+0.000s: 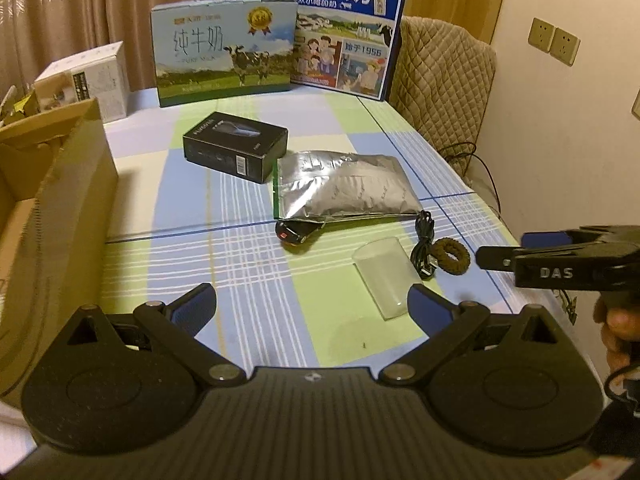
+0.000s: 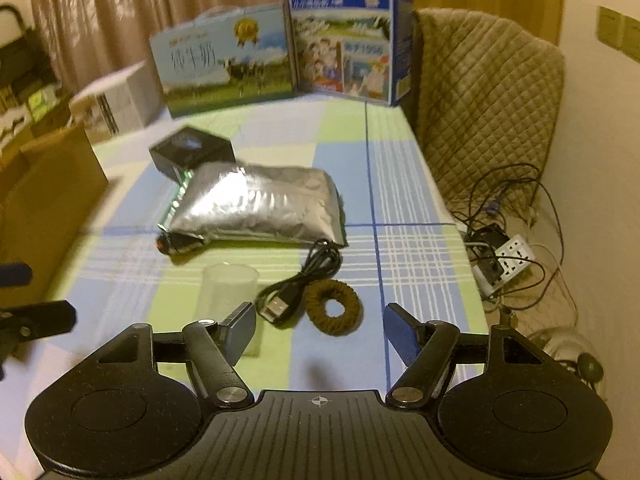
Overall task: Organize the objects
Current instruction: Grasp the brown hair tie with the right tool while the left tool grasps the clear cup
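On the checked tablecloth lie a black box [image 1: 236,151] [image 2: 192,152], a silver foil pouch [image 1: 344,186] [image 2: 260,204], a small black and red device [image 1: 294,234] [image 2: 176,245] half under the pouch, a clear plastic cup [image 1: 384,276] [image 2: 228,288], a coiled black USB cable [image 1: 426,246] [image 2: 296,286] and a brown braided ring [image 1: 450,256] [image 2: 332,306]. My left gripper [image 1: 312,304] is open, low over the near table, the cup just inside its right finger. My right gripper [image 2: 320,328] is open, just short of the ring and cable; in the left wrist view the right gripper [image 1: 500,254] comes in from the right.
An open cardboard box [image 1: 52,200] [image 2: 44,184] stands at the left edge. Two milk cartons [image 1: 224,50] [image 1: 346,32] and a white box [image 1: 100,76] line the far end. A quilted chair [image 2: 488,104] and a power strip [image 2: 504,264] with cables sit off the table's right edge.
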A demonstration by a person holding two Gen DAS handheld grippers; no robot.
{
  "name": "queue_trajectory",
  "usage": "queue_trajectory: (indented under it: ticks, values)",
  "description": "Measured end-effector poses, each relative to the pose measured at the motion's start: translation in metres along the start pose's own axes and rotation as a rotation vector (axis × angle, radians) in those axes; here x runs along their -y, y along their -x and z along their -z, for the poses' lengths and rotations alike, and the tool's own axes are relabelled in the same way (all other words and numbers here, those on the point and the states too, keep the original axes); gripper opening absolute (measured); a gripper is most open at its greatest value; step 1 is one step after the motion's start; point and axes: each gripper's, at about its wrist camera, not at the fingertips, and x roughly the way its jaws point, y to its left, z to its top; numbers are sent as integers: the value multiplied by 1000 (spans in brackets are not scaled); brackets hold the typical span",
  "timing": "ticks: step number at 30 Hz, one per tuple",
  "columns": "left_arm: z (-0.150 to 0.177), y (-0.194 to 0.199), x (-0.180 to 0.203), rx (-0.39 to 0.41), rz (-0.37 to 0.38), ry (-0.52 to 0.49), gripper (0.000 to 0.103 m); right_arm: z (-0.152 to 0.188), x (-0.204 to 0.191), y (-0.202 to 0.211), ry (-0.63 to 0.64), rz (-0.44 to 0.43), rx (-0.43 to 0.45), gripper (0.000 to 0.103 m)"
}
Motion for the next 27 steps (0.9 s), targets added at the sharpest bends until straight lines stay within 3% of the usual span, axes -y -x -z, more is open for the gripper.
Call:
queue_trajectory:
  ticks: [3,11,16,18,20,25,27]
  values:
    - [1,-12,-2,-13,-9,5,100,1,3,-23,50,8,-27,57]
    - [6,-36,-10,-35,-8,37,100,0,8,-67,112,-9,-64,52]
    - [7,-42,-12,-40,-5,42,100,0,8,-78,125,-5,-77,37]
    - [8,-43,-12,-41,-3,44,100,-1,7,-77,125,-1,-81,18]
    - [8,-43,-13,-42,1,45,100,-1,5,-73,105,-2,-102,15]
    - [9,-44,-15,-43,0,45,100,6,-12,-63,77,-120,-134,14]
    - [9,-45,-15,-44,0,46,100,9,-26,-60,99,-230,-152,14]
